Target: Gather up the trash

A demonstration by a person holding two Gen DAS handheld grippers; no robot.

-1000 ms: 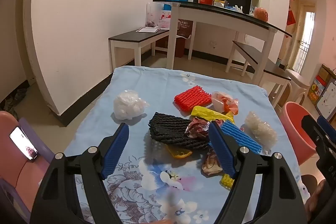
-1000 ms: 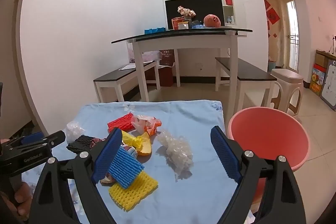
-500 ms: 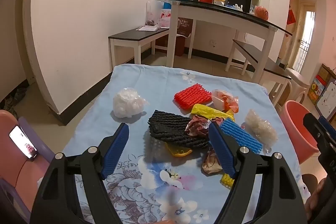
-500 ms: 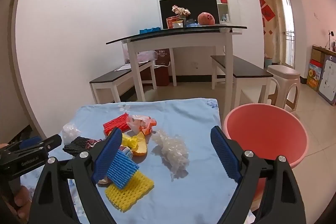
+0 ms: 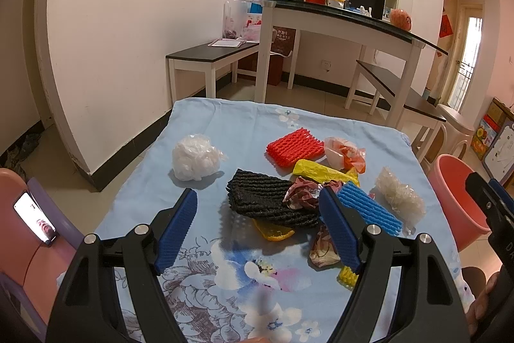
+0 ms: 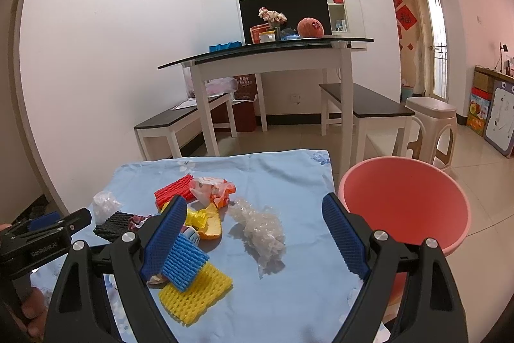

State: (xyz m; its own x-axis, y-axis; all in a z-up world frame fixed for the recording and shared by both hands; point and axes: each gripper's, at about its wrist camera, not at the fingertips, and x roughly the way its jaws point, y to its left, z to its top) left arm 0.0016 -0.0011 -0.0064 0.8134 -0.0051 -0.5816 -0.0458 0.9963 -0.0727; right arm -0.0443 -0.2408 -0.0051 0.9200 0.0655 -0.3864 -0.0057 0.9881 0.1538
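Trash lies on a blue floral tablecloth [image 5: 225,124]: a white plastic wad [image 5: 194,156], black foam net [image 5: 266,198], red foam net [image 5: 294,147], yellow wrapper [image 5: 321,171], blue foam net [image 5: 369,208] and clear crumpled plastic [image 5: 400,196]. My left gripper [image 5: 258,214] is open and empty, above the near side of the black net. My right gripper [image 6: 253,219] is open and empty, above the clear plastic [image 6: 263,230], with the blue net [image 6: 183,259] and yellow net [image 6: 194,291] at its left finger. A pink bin [image 6: 404,204] stands off the table's right edge.
A white high table [image 6: 266,53] with benches [image 6: 363,105] stands behind. A white stool [image 6: 430,121] is at the right. A phone [image 5: 33,217] rests on a pink chair at the left. The left gripper [image 6: 41,240] shows at the lower left of the right wrist view.
Both grippers stay open. The left has barely shifted. The right has drifted slightly, so the pink bin and clear plastic sit a little nearer the centre.
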